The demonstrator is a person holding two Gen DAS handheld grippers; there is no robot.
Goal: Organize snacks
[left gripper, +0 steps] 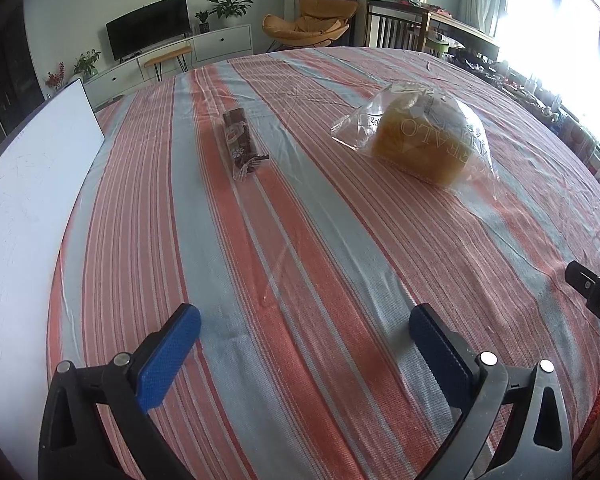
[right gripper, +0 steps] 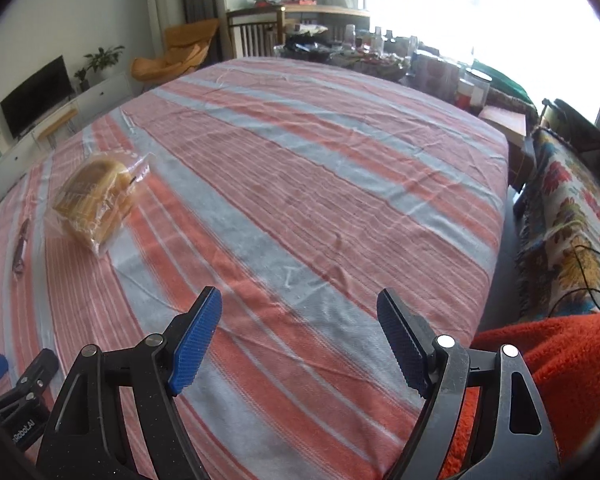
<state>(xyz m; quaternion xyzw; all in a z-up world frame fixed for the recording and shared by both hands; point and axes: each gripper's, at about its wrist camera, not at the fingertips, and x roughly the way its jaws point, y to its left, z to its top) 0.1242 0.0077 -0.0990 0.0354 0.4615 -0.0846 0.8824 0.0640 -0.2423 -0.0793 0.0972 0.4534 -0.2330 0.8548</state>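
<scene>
**Both grippers held empty over the striped cloth, snacks not yet touched**

From the left wrist view, the left gripper was seen with its blue pads spread as wide as they go, nothing between them but the striped tablecloth. Two snacks were laid out ahead: a slim dark snack bar in a clear wrapper, lying lengthwise along the stripes, and to its right, well apart, a bagged loaf of bread resting on its side with the loose bag end turned toward the bar. A white board was propped along the left edge of the table. The tip of the other gripper was glimpsed at the right border. The wide spread was judged to be readiness for a grasp, with the bar lined up most directly in front.

From the right wrist view, the right gripper was also found empty, its fingers held apart over bare cloth. The bread was seen far off to the upper left, the bar only as a dark sliver beyond it at the frame edge. An orange fleece sleeve filled the lower right corner. The right side of the cloth was left free, possibly as room for arranging.
</scene>
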